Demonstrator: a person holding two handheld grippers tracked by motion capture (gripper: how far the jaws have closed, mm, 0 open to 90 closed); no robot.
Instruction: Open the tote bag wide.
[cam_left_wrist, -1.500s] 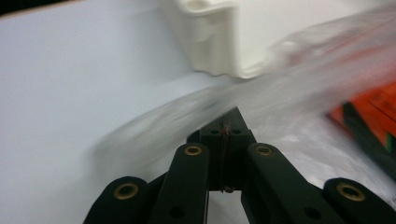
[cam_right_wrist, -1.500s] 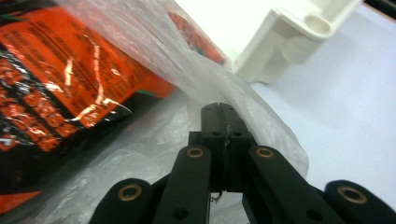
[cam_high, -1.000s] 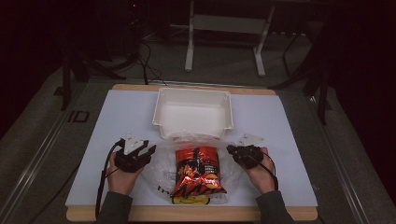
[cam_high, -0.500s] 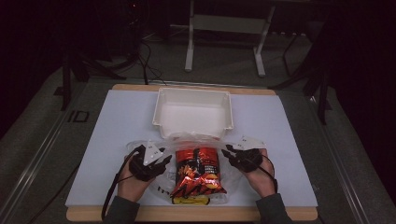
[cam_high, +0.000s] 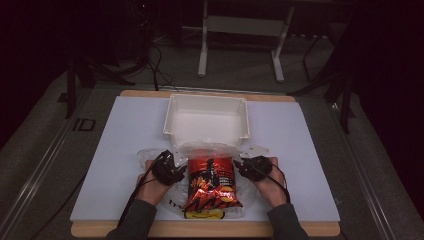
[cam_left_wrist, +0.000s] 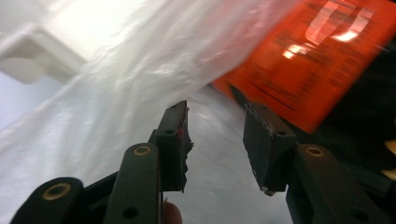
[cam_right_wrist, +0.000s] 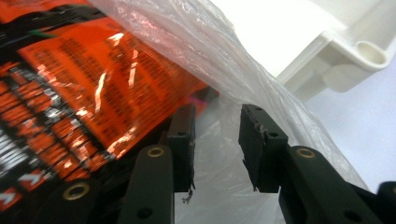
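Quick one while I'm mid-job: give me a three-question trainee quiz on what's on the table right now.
1. True or false: the red snack bag lies inside the white tray.
2. Which gripper is at the snack bag's left edge in the high view? A) left gripper B) right gripper
3. Fill in: the snack bag rests on a clear ______ bag.

Key
1. False: it lies on the table in front of the tray.
2. A.
3. Plastic. Both grippers' jaws have just been opening and stand apart, with the film between them.
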